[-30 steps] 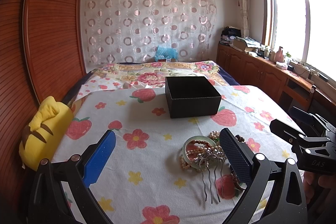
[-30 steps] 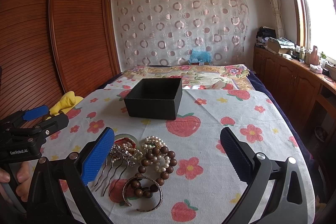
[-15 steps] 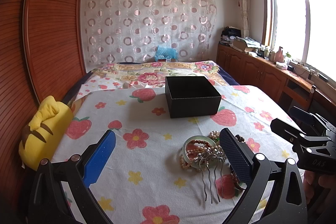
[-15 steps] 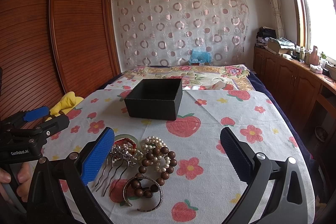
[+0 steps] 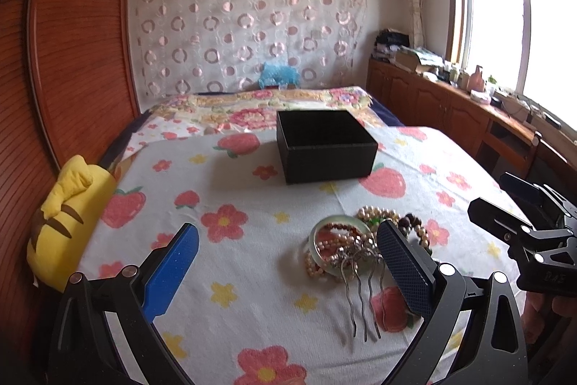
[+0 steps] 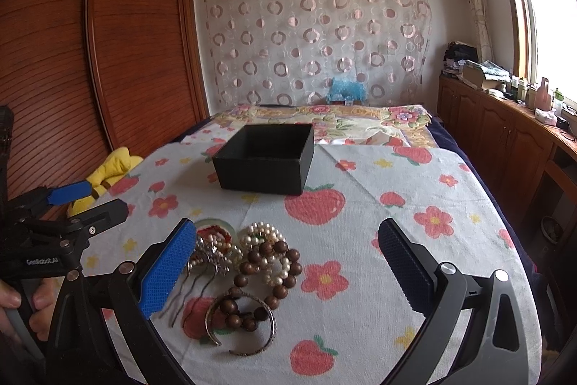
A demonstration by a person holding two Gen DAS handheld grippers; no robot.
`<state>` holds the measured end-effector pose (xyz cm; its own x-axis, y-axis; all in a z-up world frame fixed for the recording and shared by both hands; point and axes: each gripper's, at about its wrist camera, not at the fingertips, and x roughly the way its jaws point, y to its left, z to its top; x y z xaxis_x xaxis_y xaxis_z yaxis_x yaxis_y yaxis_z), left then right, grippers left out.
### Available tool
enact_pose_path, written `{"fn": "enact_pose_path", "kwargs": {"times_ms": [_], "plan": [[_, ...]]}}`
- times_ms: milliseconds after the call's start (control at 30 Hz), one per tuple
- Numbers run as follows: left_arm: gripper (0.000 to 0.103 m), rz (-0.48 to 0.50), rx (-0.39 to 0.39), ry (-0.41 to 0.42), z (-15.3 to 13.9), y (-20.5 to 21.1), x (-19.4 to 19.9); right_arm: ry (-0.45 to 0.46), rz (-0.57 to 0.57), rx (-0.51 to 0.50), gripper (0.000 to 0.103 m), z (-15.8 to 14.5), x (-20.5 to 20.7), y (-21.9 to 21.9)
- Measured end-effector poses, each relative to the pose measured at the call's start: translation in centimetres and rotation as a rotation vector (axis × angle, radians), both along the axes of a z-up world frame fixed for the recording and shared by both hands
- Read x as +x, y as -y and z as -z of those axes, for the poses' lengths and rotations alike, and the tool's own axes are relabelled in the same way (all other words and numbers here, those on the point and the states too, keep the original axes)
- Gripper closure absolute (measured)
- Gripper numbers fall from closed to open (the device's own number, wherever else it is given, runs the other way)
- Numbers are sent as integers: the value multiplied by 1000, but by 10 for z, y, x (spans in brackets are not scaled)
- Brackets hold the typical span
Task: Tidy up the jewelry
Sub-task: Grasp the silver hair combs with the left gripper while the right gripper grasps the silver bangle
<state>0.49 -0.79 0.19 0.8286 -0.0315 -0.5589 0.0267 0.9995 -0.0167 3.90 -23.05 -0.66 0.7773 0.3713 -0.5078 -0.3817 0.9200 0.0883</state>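
While both grippers hung above the cloth (image 5: 252, 276), neither held anything. The left gripper (image 5: 288, 273) stood with its jaws wide apart, the blue pad (image 5: 173, 269) over bare cloth and the dark pad (image 5: 404, 269) just over the right edge of the jewelry pile. The right gripper (image 6: 288, 273) was likewise spread wide, its blue pad (image 6: 166, 271) near the pile's left edge and its dark pad (image 6: 404, 271) well to the right of it.

The jewelry lay in a heap on the near part of the cloth: a pale bangle (image 5: 340, 222) with small beads inside it, a metal comb (image 5: 362, 287) with its prongs pointing toward the camera, pearls (image 6: 263, 233), a string of brown wooden beads (image 6: 274, 269) and a metal cuff (image 6: 245, 323) nearest the right camera. The pieces overlapped and touched one another.

A black box (image 5: 324, 147), open at the top, sat farther back on the cloth, well apart from the heap. Its inside looked dark; what it held could not be made out. A yellow plush (image 5: 65, 215) rested at the left edge of the bed.
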Motion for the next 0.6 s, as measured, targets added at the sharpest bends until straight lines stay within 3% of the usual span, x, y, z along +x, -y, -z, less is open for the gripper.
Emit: {"fn": "enact_pose_path", "kwargs": {"times_ms": [233,600], "plan": [[8,32,11,-54,22,4,7,-53,-32,-29,4,19,1,2],[8,72,27,-127,41,12,16,-187,-117,-69,28,51,7,1]]}}
